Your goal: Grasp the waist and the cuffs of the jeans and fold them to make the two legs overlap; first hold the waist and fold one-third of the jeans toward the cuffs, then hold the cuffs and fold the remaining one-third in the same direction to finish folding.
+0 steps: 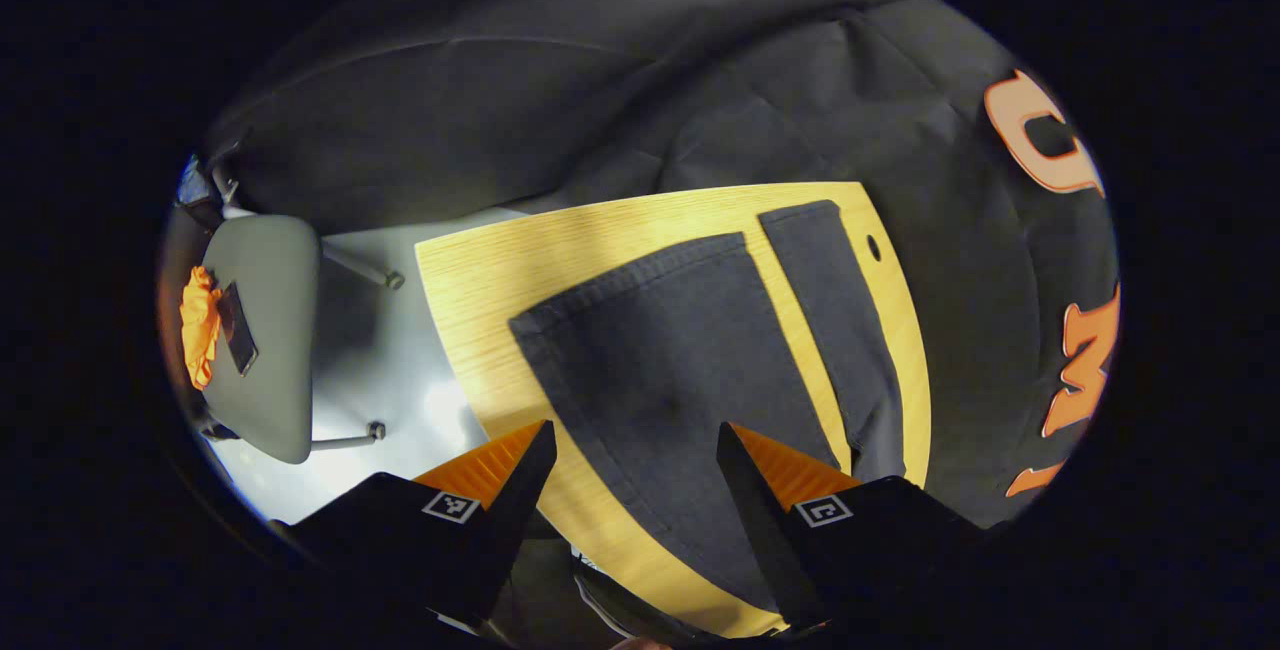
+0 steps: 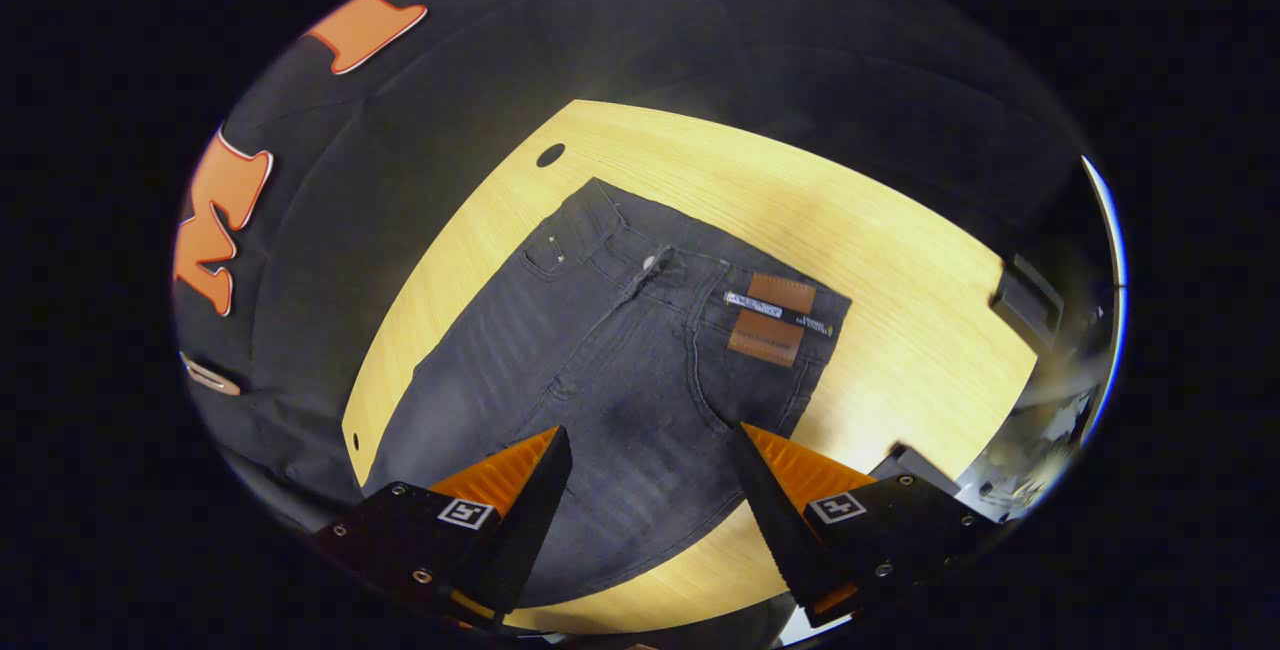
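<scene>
Dark grey jeans lie flat on a light wooden table. In the left gripper view I look down on the two legs (image 1: 680, 350), spread apart, their cuffs (image 1: 640, 275) at the far end. My left gripper (image 1: 635, 455) hovers open above the wider leg, nothing between its fingers. In the right gripper view the waist (image 2: 690, 275) lies toward the far table edge, with a brown label patch (image 2: 772, 318) at the waistband. My right gripper (image 2: 655, 460) stands open above the seat and thigh area, holding nothing.
The wooden table (image 1: 500, 270) has a small round hole (image 1: 873, 248) near one corner. A grey chair (image 1: 262, 330) with an orange cloth (image 1: 200, 325) and a dark phone on it stands on the pale floor beside the table. Black cloth walls surround the booth.
</scene>
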Demonstrator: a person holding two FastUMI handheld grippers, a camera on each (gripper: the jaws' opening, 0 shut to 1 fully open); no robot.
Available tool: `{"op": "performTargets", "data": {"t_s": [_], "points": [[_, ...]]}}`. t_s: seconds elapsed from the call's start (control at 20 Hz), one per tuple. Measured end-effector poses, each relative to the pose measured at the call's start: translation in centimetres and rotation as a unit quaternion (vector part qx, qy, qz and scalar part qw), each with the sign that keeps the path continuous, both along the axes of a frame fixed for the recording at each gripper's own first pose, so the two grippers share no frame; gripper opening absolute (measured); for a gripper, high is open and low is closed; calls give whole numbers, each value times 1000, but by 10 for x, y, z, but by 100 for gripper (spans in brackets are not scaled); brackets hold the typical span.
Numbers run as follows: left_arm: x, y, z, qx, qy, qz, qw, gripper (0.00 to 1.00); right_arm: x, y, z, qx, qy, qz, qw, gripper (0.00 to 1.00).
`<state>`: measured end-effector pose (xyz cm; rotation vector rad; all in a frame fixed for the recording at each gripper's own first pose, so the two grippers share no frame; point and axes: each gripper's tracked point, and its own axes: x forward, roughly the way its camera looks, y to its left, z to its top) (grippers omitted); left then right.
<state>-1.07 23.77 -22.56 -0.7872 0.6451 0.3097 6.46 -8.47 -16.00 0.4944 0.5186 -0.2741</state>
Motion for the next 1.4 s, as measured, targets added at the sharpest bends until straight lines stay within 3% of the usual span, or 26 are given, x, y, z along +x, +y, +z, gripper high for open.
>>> {"op": "performTargets", "data": {"t_s": [0.4,0.6,0.8,0.9,0.95,1.1,1.2,1.25,1.4], "points": [[17,17,-7,-45,6,-21,999,95,-11,-5,-9,1,12,-47,999,98],[40,11,1,-52,-31,-19,998,94,-3,-24,-12,23,21,-57,998,98],[64,0,15,-94,-91,-23,991,93,10,-40,-9,36,19,-63,997,98],[76,-5,13,-91,-89,-36,991,90,15,-46,-10,38,24,-62,997,99],[84,-11,13,-84,-89,-46,991,81,18,-48,-11,36,27,-61,997,98],[105,-25,11,-60,-78,-75,992,74,22,-54,-13,30,36,-57,997,99],[118,-34,15,-44,-82,-97,991,54,24,-57,-14,30,40,-55,997,98],[124,-30,11,-26,-69,-94,993,53,24,-61,-15,28,41,-57,997,98],[120,-33,9,16,-55,-102,993,6,23,-72,-14,27,43,-62,997,98]]}}
